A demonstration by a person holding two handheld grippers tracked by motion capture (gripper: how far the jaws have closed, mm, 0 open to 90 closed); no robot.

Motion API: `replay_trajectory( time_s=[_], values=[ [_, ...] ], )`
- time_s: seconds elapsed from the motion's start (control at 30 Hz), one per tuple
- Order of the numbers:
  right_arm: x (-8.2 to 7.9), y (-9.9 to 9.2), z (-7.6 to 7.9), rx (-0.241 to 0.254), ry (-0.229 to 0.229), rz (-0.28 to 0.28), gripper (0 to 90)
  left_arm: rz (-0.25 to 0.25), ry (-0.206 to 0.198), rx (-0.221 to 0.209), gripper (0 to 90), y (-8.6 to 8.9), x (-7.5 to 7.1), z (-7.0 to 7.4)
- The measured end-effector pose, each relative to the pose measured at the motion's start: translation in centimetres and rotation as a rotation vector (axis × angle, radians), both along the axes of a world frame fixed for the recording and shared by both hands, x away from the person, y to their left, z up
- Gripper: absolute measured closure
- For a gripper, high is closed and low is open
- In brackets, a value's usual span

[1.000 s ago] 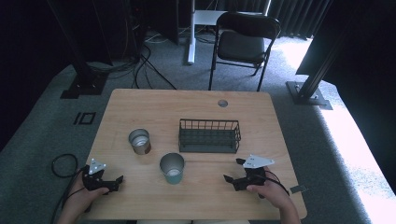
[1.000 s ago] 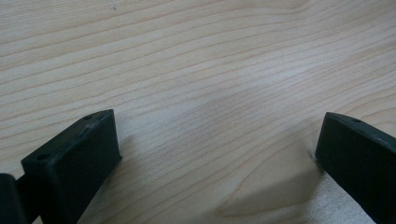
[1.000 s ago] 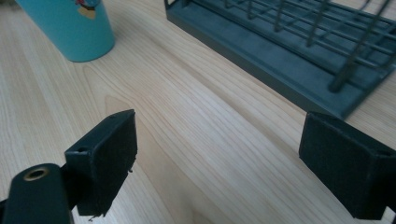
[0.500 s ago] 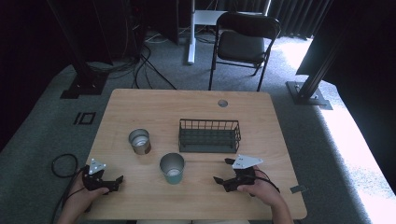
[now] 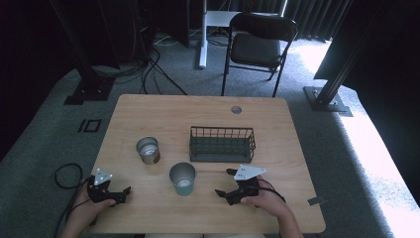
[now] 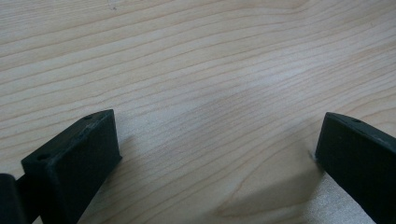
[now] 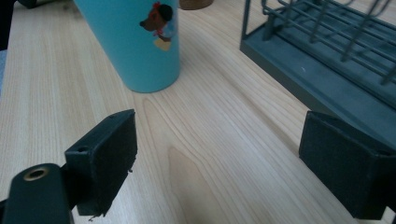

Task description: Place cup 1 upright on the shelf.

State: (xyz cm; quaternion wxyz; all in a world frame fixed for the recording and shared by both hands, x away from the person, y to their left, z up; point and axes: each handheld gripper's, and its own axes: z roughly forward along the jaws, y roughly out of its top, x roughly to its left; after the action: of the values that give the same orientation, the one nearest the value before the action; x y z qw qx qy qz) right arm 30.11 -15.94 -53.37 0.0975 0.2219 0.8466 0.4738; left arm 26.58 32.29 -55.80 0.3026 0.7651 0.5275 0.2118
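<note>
Teal cup (image 5: 183, 178) stands upright near middle of surface (image 5: 163, 111), just left of right tongs (image 5: 224, 187). Right tongs, jaws apart, have slid left toward cup over last second; approach for grasp looks underway. Left tongs (image 5: 124, 194) unmoved at near-left, jaws apart, empty. Cup bears cartoon bear print (image 7: 162, 23); no readable writing. Metal tin (image 5: 148, 149) and wire basket (image 5: 222, 144) farther back.

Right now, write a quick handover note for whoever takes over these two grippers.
Left gripper: open, holding nothing, low over bare wood at the table's near left corner.
Right gripper: open, holding nothing, pointed toward the teal cup, not touching it.
Things: teal cup upright at centre front; metal tin upright behind it to the left; wire basket to the right, with nothing in it.
Done: nothing grasped or moved into the basket.
Left: probably grasp the teal cup first, likely for the basket.
</note>
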Motion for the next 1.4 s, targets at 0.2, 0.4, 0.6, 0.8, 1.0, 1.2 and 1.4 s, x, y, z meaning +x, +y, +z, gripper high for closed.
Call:
replay_trajectory(
  time_s=[0.2,0.4,0.6,0.8,1.0,1.2,1.4],
  values=[
    [0.0,1.1,0.1,0.007,-0.01,0.021,11.3,0.0,0.0,0.0,0.3,0.0,0.0,0.0],
    [0.2,2.2,0.3,0.02,-0.02,0.038,11.3,0.0,0.0,0.0,0.3,0.0,0.0,0.0],
    [0.2,3.4,0.5,0.032,-0.036,0.067,11.3,0.0,0.0,0.0,0.3,0.0,0.0,0.0],
    [0.2,4.5,0.6,0.04,-0.036,0.095,11.3,0.0,0.0,0.0,0.3,0.0,0.0,0.0],
    [0.2,5.9,0.7,0.051,-0.045,0.118,11.3,0.0,0.0,0.0,0.4,0.0,0.0,0.0],
    [0.3,6.6,0.8,0.056,-0.051,0.134,11.3,0.0,0.0,0.0,0.3,0.0,0.0,0.0],
    [0.3,7.4,0.8,0.061,-0.055,0.153,11.3,0.0,0.0,0.0,0.3,0.0,0.0,0.0]
  ],
)
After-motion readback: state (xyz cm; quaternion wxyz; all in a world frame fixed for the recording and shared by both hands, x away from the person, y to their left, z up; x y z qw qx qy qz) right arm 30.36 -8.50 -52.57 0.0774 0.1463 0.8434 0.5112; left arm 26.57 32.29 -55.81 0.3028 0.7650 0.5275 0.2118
